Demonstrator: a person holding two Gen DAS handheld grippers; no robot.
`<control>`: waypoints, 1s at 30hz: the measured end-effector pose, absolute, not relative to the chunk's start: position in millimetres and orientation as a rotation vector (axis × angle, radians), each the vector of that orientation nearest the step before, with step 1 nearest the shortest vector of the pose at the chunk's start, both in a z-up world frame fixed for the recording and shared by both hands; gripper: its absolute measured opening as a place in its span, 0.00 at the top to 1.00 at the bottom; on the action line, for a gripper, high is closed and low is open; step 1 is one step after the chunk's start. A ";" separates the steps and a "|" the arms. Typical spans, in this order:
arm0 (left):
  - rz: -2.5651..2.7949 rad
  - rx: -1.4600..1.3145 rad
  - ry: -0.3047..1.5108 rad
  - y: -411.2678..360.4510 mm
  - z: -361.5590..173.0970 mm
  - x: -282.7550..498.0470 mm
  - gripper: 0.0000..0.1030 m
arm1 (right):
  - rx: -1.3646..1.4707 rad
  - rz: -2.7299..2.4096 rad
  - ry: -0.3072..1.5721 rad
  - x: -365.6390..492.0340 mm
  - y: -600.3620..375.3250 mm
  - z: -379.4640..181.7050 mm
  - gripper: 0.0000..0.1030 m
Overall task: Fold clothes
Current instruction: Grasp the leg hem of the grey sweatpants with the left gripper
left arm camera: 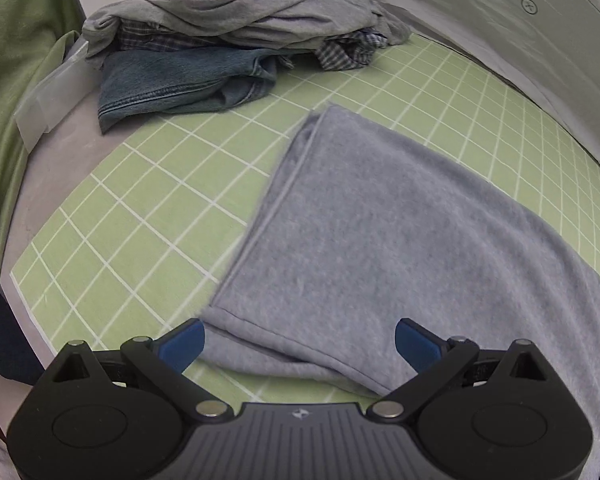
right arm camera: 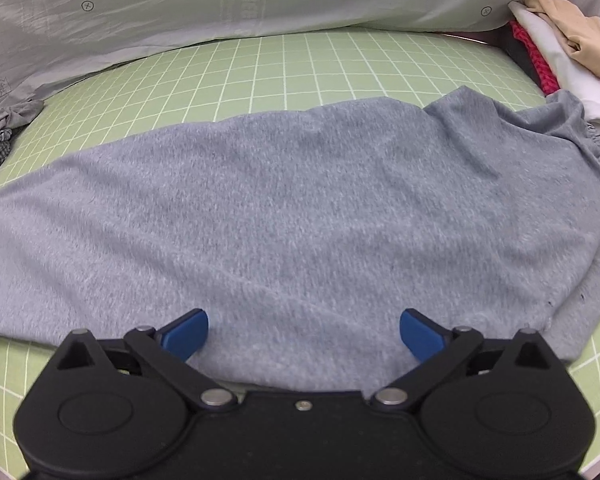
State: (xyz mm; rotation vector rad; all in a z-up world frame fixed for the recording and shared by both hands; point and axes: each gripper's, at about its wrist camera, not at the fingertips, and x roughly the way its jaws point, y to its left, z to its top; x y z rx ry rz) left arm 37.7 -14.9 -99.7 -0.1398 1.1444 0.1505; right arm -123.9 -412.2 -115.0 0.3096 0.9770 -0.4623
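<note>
Both the left tongs point(left arm camera: 300, 344) and right tongs point(right arm camera: 304, 336) are hovering spread over the grey garment point(right arm camera: 280, 216) lying on the green grid mat point(right arm camera: 260, 72).

Cut off and covered

The grey garment point(left arm camera: 400, 240) runs off the left wrist view's right edge; at upper left, a grey shirt point(left arm camera: 236, 4) hides most of the checked cloth point(left arm camera: 340, 54) beneath.
</note>
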 end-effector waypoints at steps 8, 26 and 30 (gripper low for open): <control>0.097 -0.122 1.162 5.3 -117.0 70.2 0.02 | 0.319 -0.543 0.979 -95.7 -390.9 -112.8 0.00; 0.069 -0.061 1.149 3.0 -133.9 86.6 0.21 | 0.270 -0.567 0.997 -68.0 -379.5 -106.7 0.00; 0.065 -0.054 1.110 5.0 -129.0 83.9 0.53 | 0.278 -0.577 0.986 -71.2 -381.0 -103.3 0.00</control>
